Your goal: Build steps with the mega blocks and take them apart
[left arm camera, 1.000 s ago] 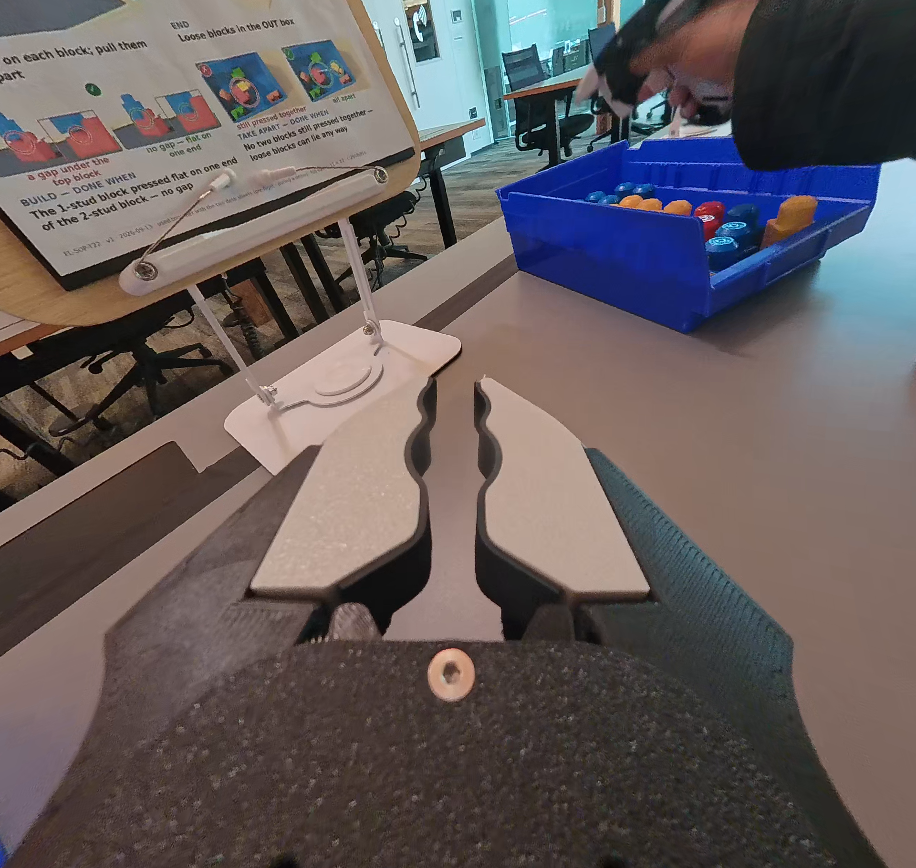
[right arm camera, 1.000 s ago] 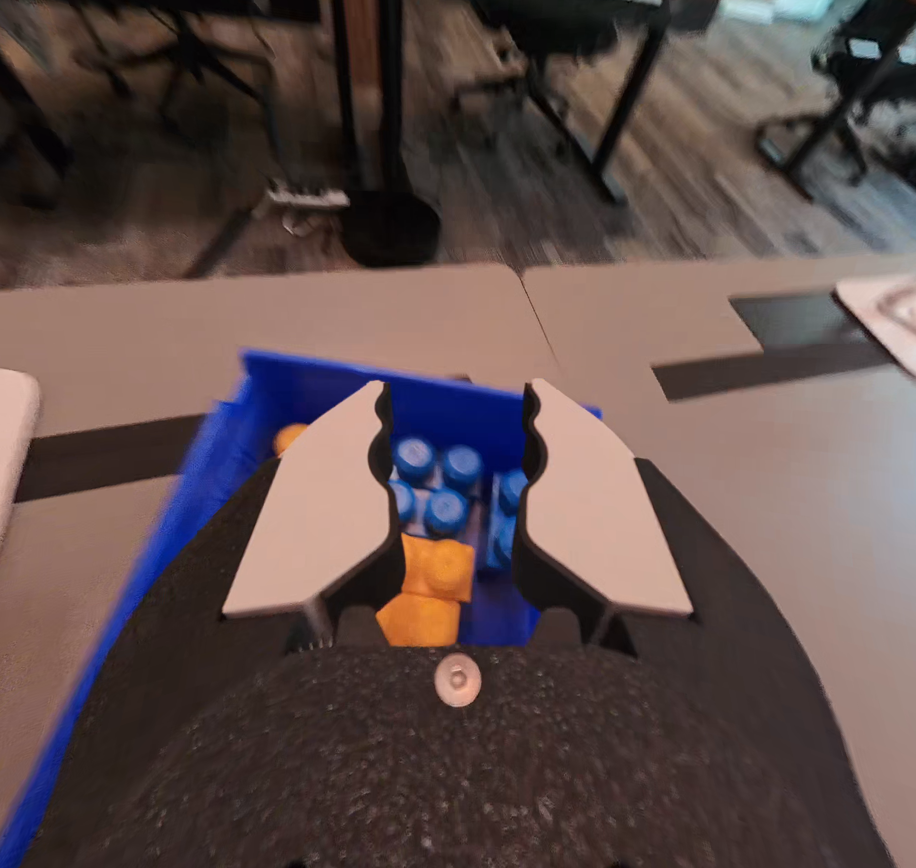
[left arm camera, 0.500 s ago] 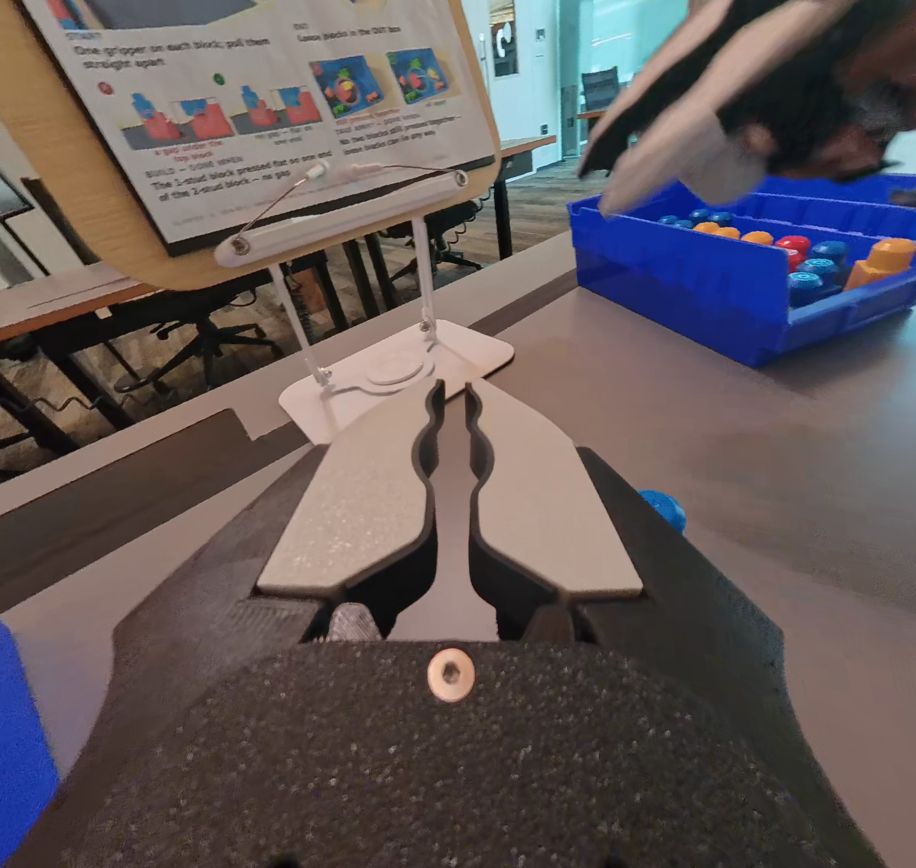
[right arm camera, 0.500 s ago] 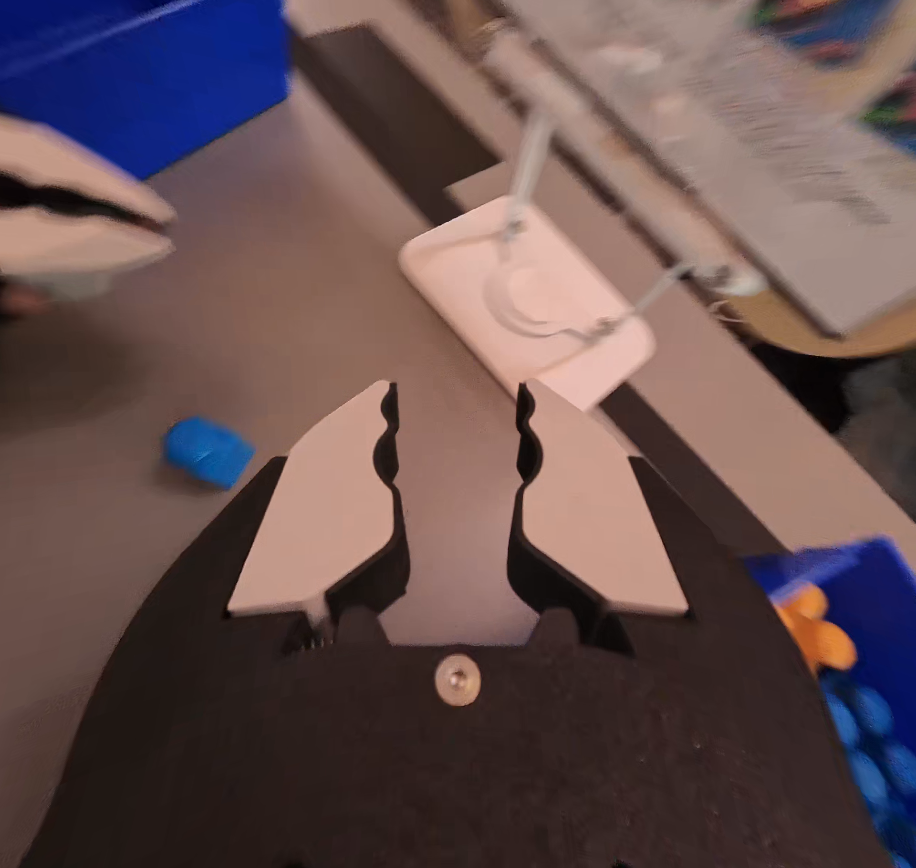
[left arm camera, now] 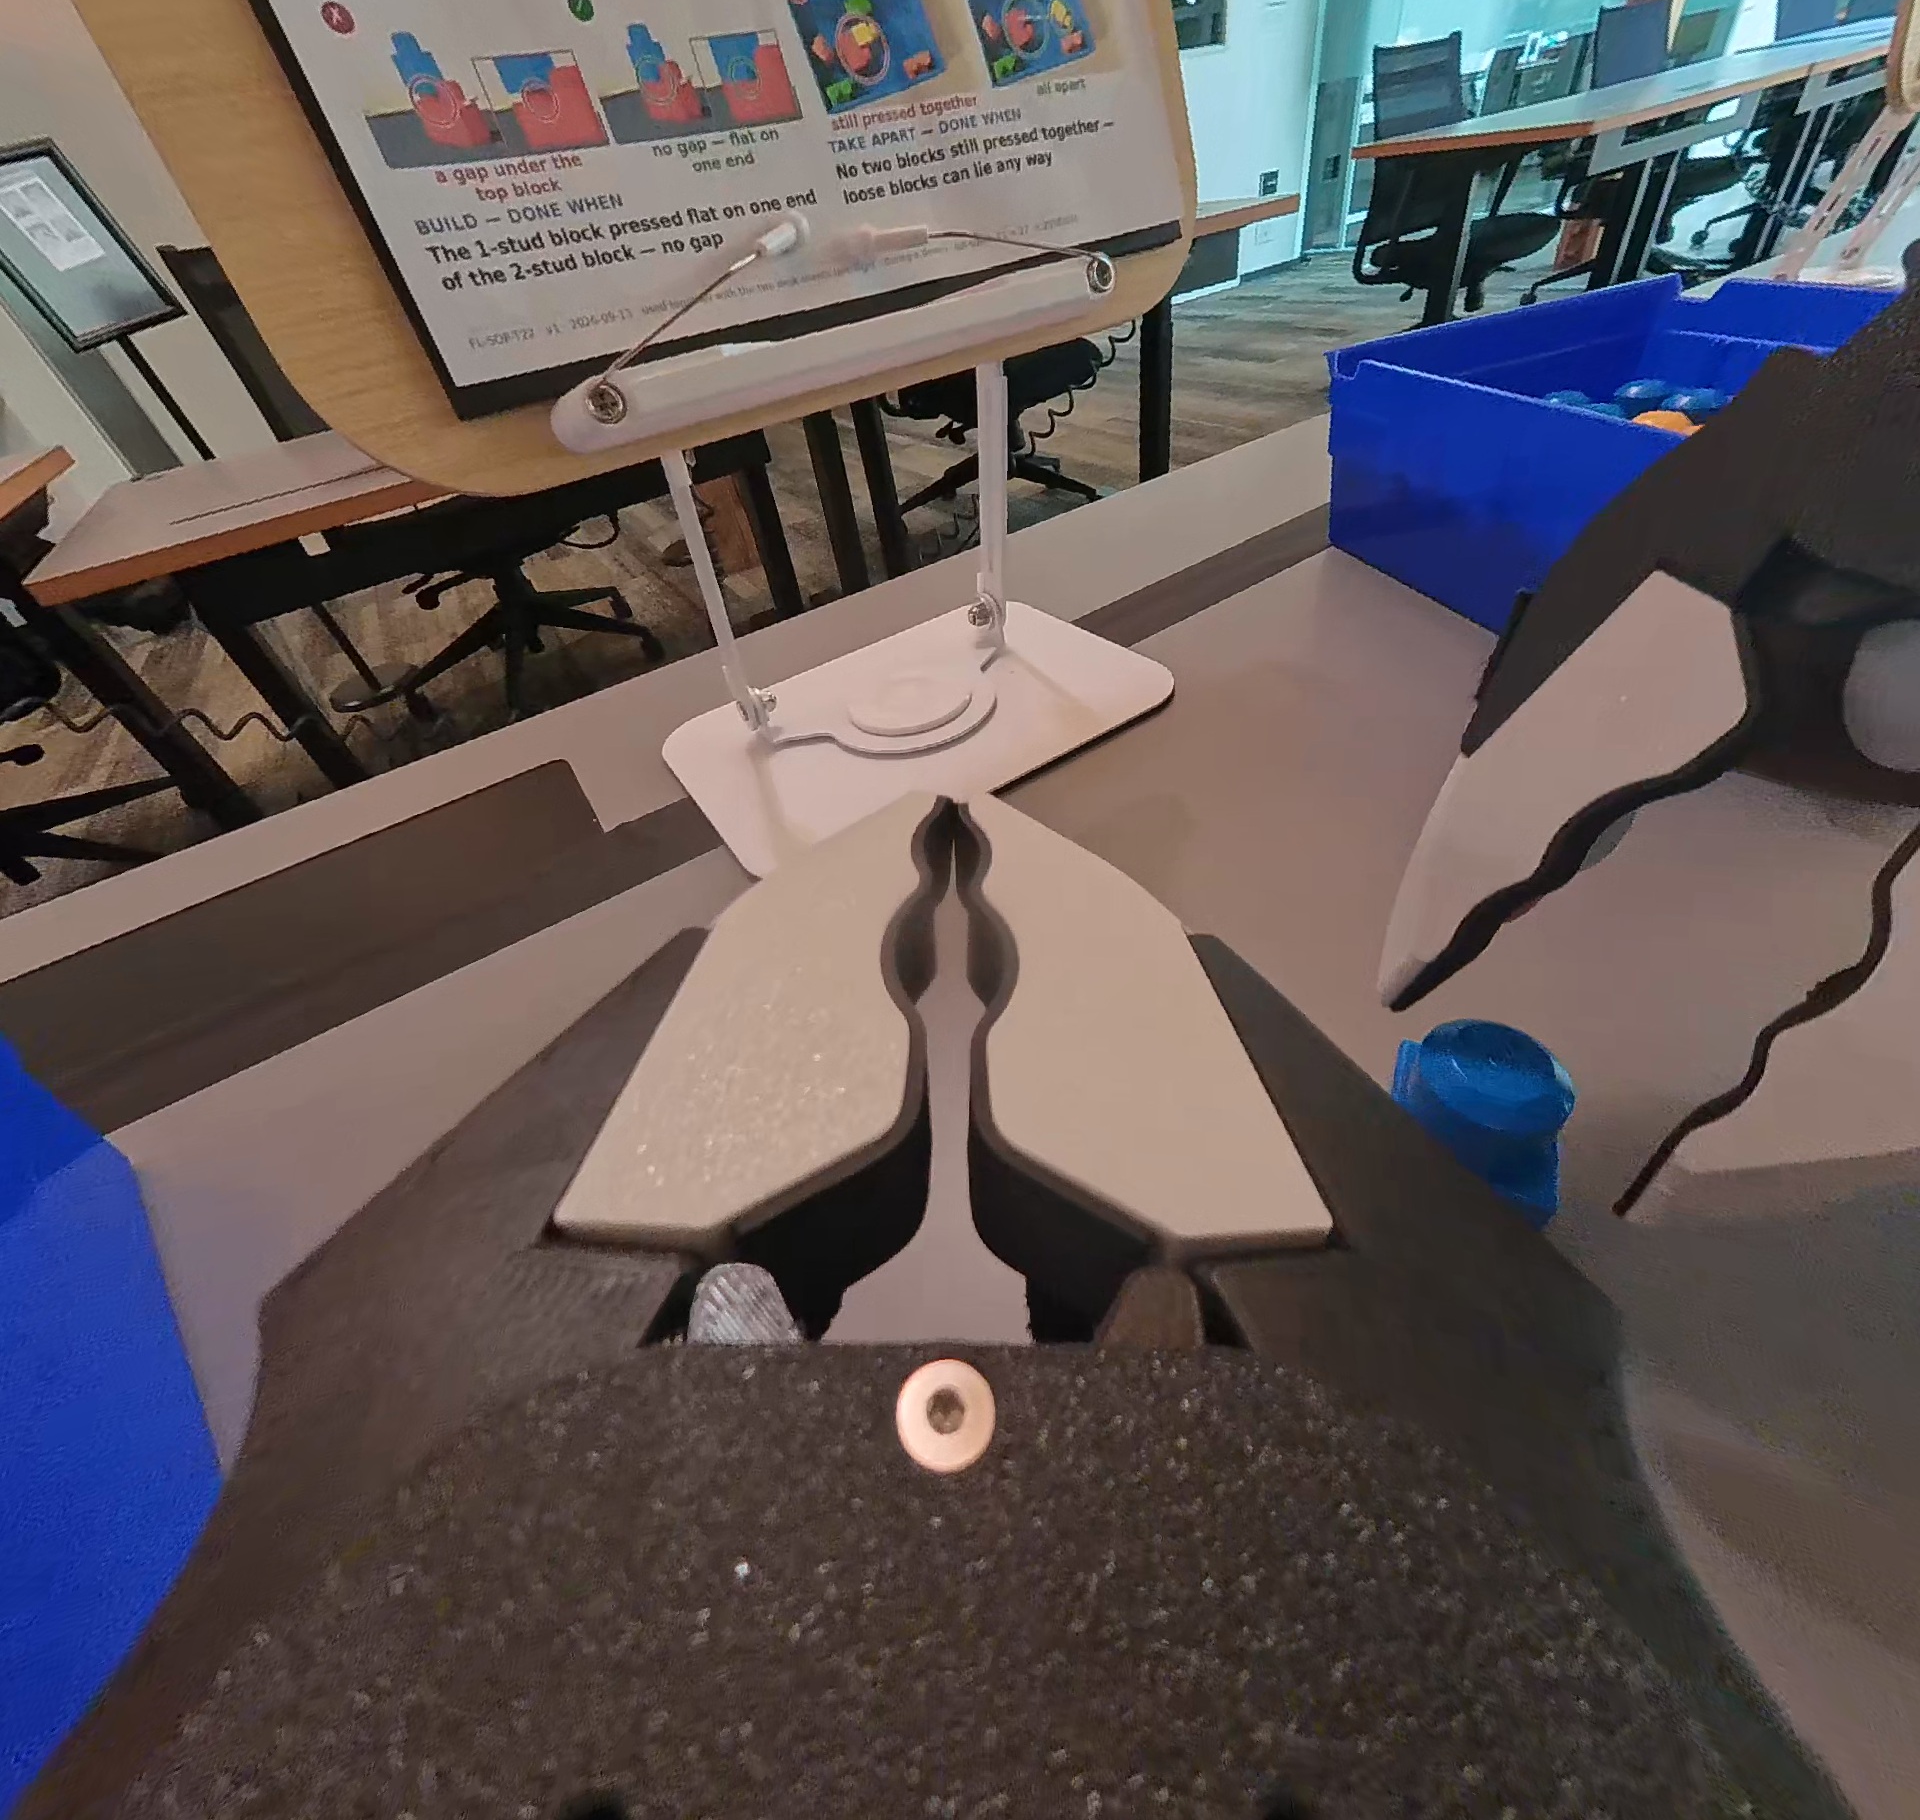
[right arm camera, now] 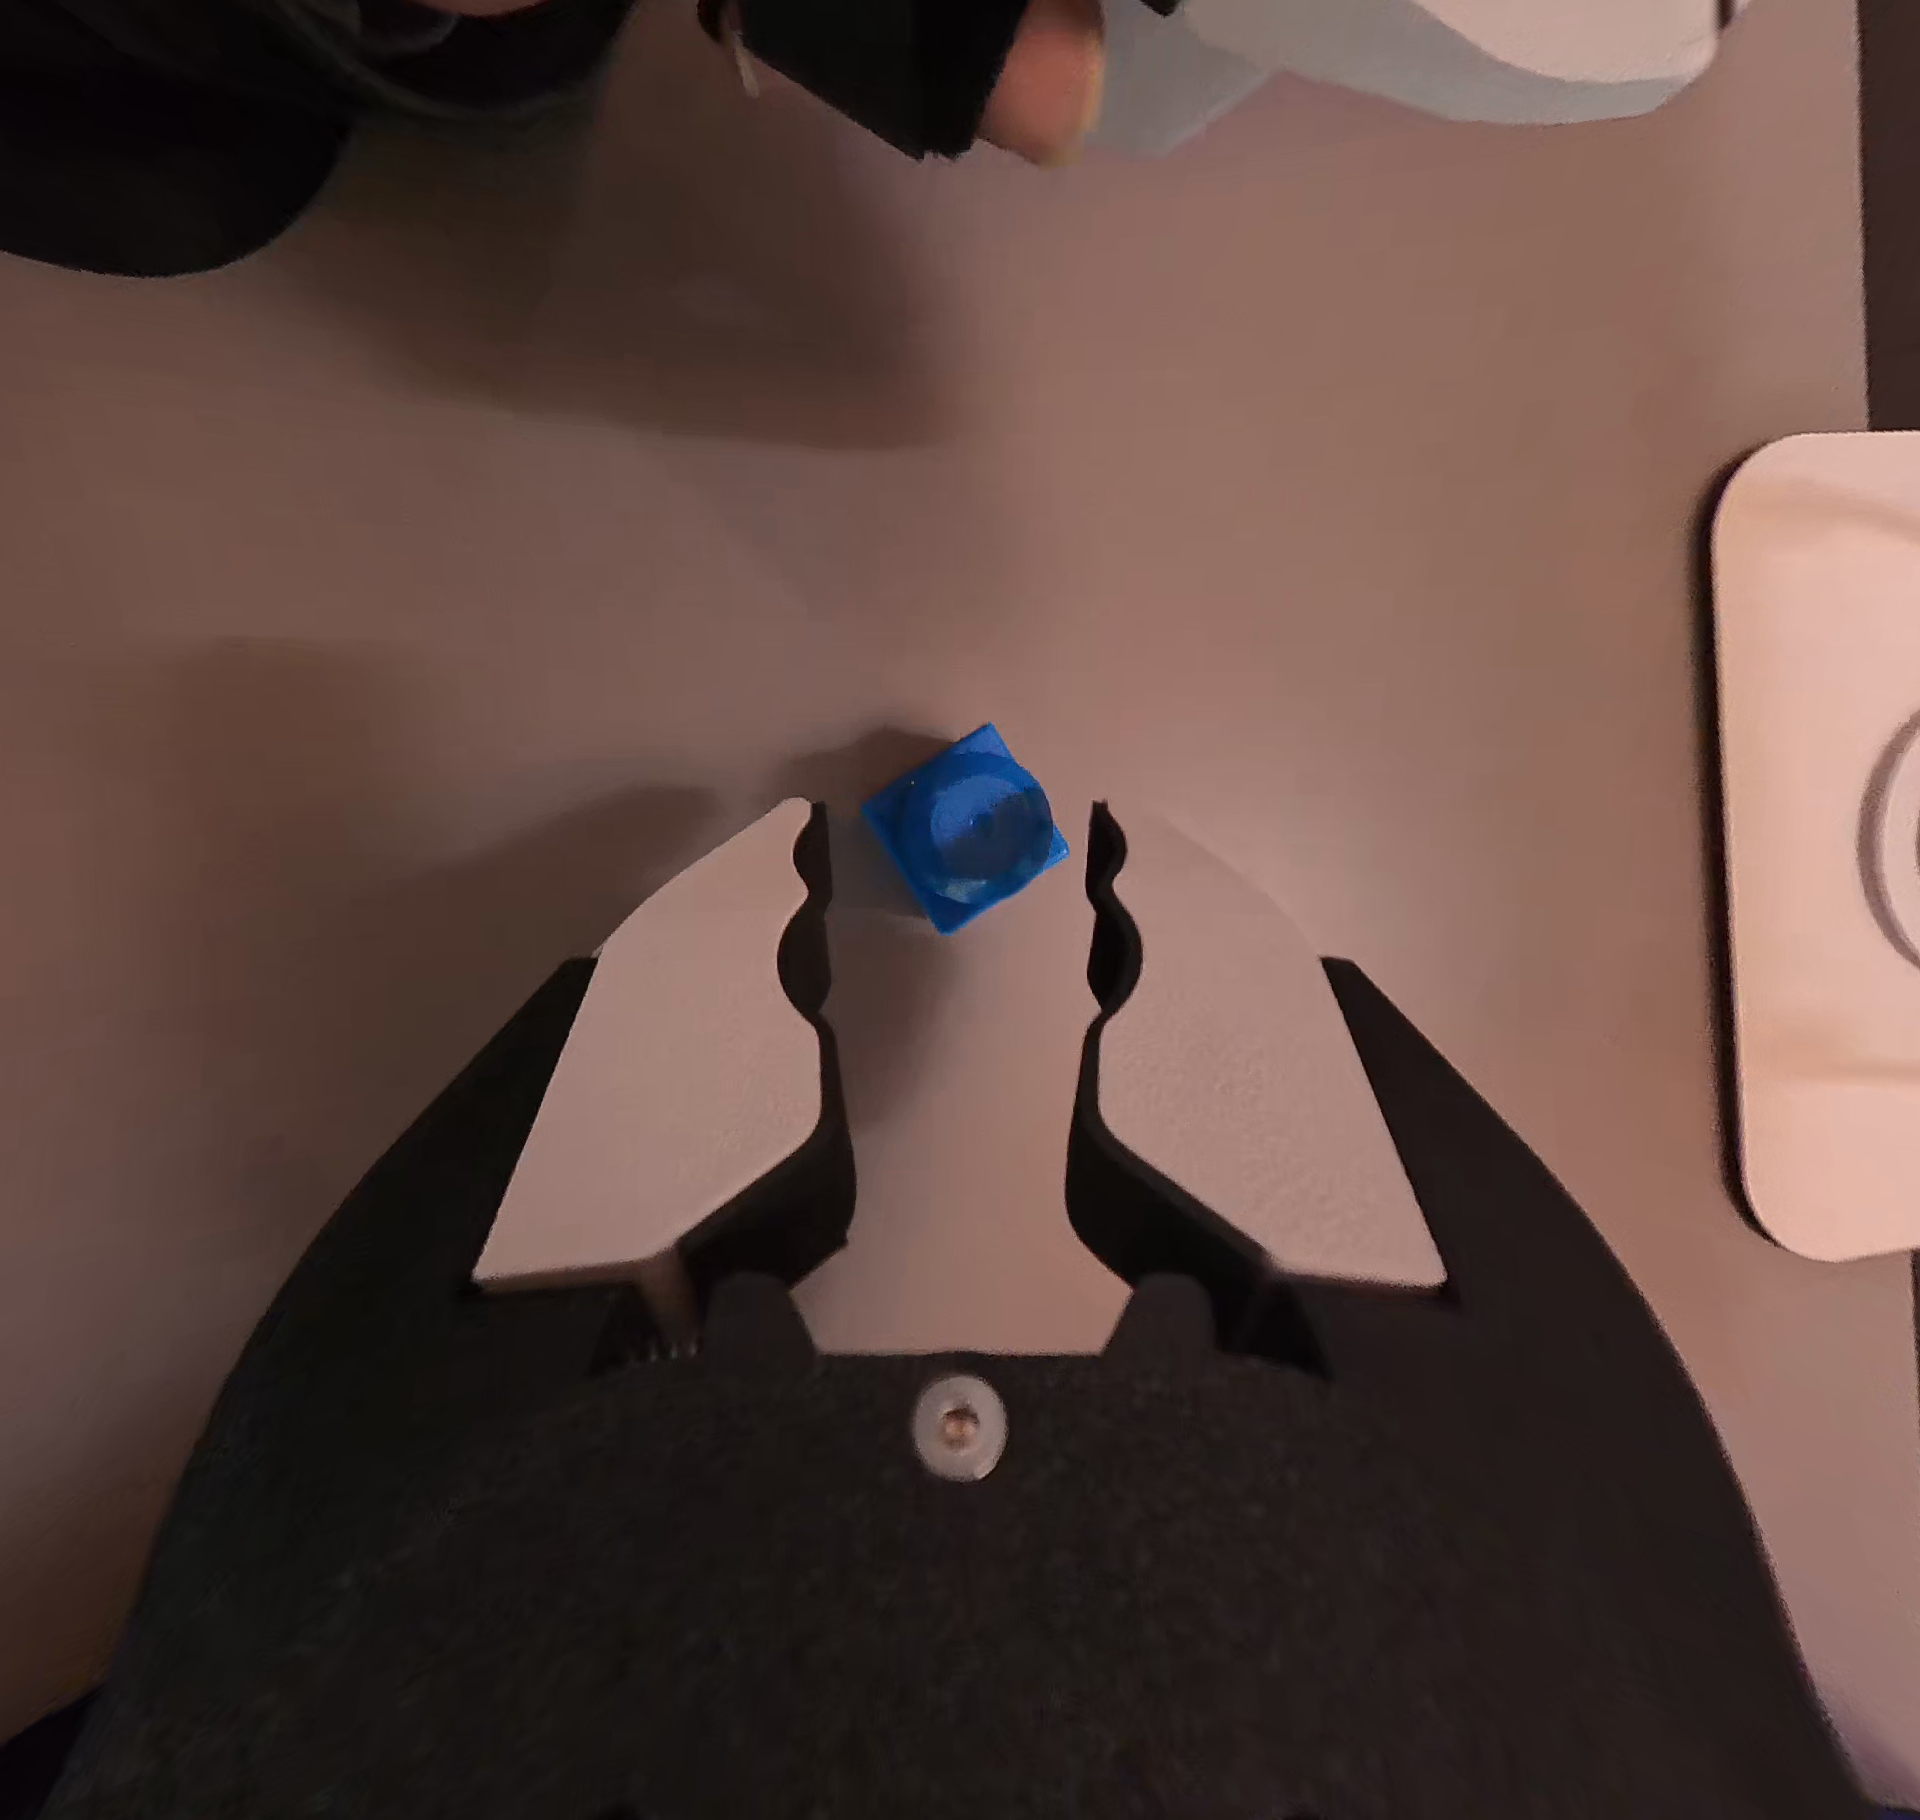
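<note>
Small blue one-stud block (right arm camera: pixel 964 828), upright on the grey table (right arm camera: pixel 1351 420), stud up, turned cornerwise.

The left wrist view is bright and daylit, sharp at centre, bent at the edges; the right wrist view is dim and warm, with soft shadows across the desk (right arm camera: pixel 1351 544) and blurred upper corners

Left hand-held gripper (left arm camera: pixel 951 820) nearly closed and empty, small blue block (left arm camera: pixel 1481 1110) just beside, right hand-held gripper (left arm camera: pixel 1507 1095) agape above it.
</note>
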{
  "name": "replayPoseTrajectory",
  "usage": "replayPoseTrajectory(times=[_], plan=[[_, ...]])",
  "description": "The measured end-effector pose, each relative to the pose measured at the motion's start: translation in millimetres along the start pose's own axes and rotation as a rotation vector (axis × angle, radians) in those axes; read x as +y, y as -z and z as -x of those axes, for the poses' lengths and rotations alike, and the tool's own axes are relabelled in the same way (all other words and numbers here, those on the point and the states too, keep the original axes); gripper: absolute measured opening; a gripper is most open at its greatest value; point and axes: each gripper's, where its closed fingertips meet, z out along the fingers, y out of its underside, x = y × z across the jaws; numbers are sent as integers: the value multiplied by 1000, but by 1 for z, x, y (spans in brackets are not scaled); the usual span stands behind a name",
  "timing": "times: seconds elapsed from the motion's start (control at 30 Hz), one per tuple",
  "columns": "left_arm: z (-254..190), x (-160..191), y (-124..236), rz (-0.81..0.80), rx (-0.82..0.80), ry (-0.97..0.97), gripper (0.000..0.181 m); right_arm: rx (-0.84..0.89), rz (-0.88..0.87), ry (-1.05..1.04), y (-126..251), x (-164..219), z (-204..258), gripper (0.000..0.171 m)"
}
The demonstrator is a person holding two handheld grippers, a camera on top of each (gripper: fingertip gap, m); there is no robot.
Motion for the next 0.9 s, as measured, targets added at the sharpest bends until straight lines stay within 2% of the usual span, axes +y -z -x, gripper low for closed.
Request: replayPoseTrajectory(times=[0.17, 0.27, 0.33, 0.4, 0.53, 0.7, 0.9], plan=[[0, 2, -1, 9, 2, 0, 0, -3, 33, 14, -12, 3, 3, 46], [0, 3, -1, 15, 6, -5, 0, 0, 29, -1, -14, 2, 3, 38], [-1, 3, -2, 16, 7, -8, 0, 1, -1, -17, -8, -3, 2, 30], [-1, 3, -2, 16, 6, -10, 0, 16, -22, -28, 6, -9, -3, 30], [-2, 4, -2, 18, 10, -10, 0, 101, -75, -49, 51, -18, -27, 29], [-4, 7, -3, 28, 18, -12, 0, 256, -120, -89, 129, -14, -63, 30], [-7, 11, -5, 41, 28, -11, 0, 442, -47, -196, 215, 43, -104, 30]])
